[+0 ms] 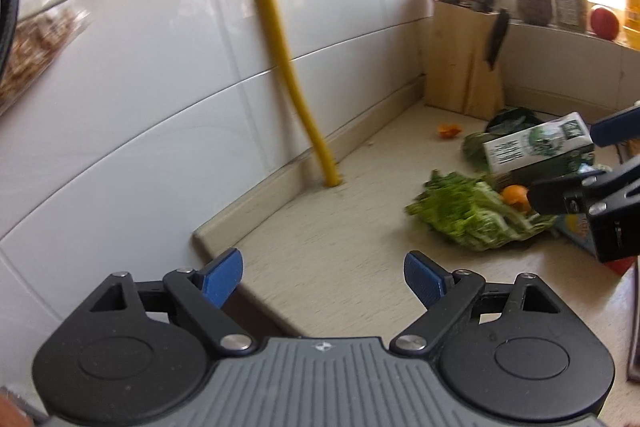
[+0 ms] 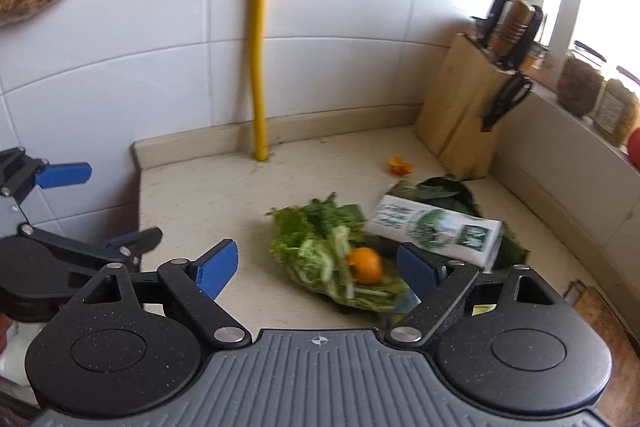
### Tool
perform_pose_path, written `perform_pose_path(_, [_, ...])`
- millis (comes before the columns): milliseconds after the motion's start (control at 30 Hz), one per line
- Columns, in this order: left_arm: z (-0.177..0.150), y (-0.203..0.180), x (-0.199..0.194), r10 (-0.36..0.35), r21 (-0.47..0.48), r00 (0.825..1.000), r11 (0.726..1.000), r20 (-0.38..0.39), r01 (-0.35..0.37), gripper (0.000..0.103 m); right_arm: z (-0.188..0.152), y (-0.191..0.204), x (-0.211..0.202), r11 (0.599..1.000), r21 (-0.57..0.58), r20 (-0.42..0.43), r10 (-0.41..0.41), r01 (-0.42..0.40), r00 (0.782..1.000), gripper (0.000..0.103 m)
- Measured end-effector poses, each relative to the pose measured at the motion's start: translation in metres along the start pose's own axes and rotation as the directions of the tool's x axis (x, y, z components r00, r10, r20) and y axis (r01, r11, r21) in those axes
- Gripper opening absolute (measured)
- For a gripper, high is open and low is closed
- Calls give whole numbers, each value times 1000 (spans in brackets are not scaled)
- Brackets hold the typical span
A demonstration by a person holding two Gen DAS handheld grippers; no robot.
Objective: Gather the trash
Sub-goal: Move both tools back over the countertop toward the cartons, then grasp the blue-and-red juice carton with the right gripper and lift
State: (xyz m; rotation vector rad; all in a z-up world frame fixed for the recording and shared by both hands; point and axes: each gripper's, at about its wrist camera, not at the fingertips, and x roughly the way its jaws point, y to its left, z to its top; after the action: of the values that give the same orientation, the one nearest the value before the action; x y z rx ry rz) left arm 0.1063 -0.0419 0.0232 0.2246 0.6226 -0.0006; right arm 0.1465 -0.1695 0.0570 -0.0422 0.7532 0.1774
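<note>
Trash lies on a beige counter (image 2: 208, 195): a heap of green leaves (image 2: 320, 259) with an orange peel (image 2: 364, 265) on it, a green-and-white carton (image 2: 434, 229) lying on darker leaves, and a small orange scrap (image 2: 399, 165) nearer the wall. The left wrist view shows the same leaves (image 1: 468, 211), carton (image 1: 536, 147), peel (image 1: 514, 195) and scrap (image 1: 450, 131). My right gripper (image 2: 322, 269) is open just short of the leaf heap, holding nothing. My left gripper (image 1: 323, 277) is open over the counter's left corner, well left of the trash.
A yellow pipe (image 2: 259, 67) rises from the counter along the white tiled wall. A wooden knife block (image 2: 464, 115) with knives and scissors stands in the back right corner. Jars (image 2: 580, 87) line the window sill. A wooden board (image 2: 608, 323) lies at the right edge.
</note>
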Motion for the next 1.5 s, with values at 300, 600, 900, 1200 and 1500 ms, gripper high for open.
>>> perform_pose_path(300, [19, -41, 7, -41, 44, 999, 998, 6, 41, 87, -5, -37, -8, 997, 35, 26, -75, 74, 997, 92])
perform_pose_path(600, [36, -77, 16, -141, 95, 989, 985, -48, 145, 88, -19, -82, -7, 988, 89, -2, -130, 130, 992, 94])
perform_pose_path(900, [54, -105, 39, -218, 105, 960, 966, -178, 238, 88, -31, -117, -8, 982, 146, -4, -120, 120, 993, 94])
perform_pose_path(1200, [61, -119, 48, -251, 154, 949, 947, -190, 282, 88, -33, -127, -3, 969, 189, -33, -157, 161, 987, 94])
perform_pose_path(1500, [70, -126, 62, -278, 267, 949, 912, -151, 310, 88, -29, -128, -4, 943, 220, -71, -238, 248, 969, 94])
